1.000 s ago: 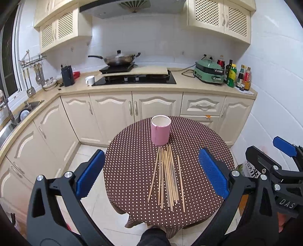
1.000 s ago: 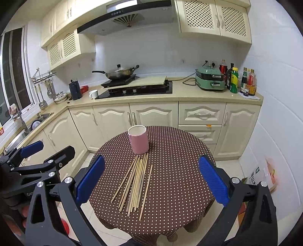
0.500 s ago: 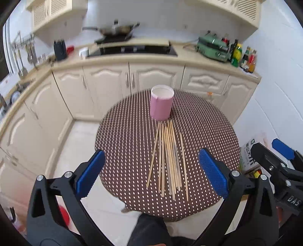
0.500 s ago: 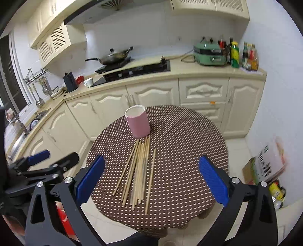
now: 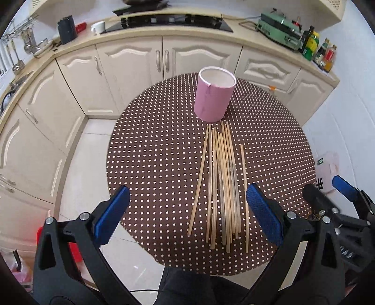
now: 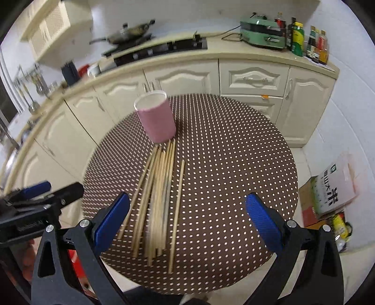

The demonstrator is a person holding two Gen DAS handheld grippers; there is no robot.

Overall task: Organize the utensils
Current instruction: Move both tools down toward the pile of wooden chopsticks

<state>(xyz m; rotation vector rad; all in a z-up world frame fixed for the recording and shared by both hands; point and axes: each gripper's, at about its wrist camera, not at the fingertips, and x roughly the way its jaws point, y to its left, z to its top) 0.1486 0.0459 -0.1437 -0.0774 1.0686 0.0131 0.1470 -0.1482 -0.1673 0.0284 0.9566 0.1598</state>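
Several wooden chopsticks [image 5: 222,183] lie side by side on a round table with a brown dotted cloth [image 5: 152,152]. A pink cylindrical holder [image 5: 213,98] stands upright and empty just beyond their far ends. My left gripper [image 5: 187,213] is open and empty, above the near ends of the chopsticks. My right gripper [image 6: 187,220] is open and empty, above the near part of the table. The chopsticks [image 6: 161,197] and the holder [image 6: 155,119] also show in the right wrist view. The right gripper shows at the right edge of the left wrist view [image 5: 328,194].
Cream kitchen cabinets [image 5: 131,63] curve behind the table. The counter holds a hob [image 5: 168,21], a green appliance [image 5: 279,25] and bottles [image 5: 318,49]. A box and a bag [image 6: 328,194] stand on the floor to the right. A red object [image 5: 75,251] lies on the floor to the left.
Both grippers have tilted down and moved closer to the table; the chopsticks and holder now look larger. Both stay open and empty. Nothing on the table has moved.
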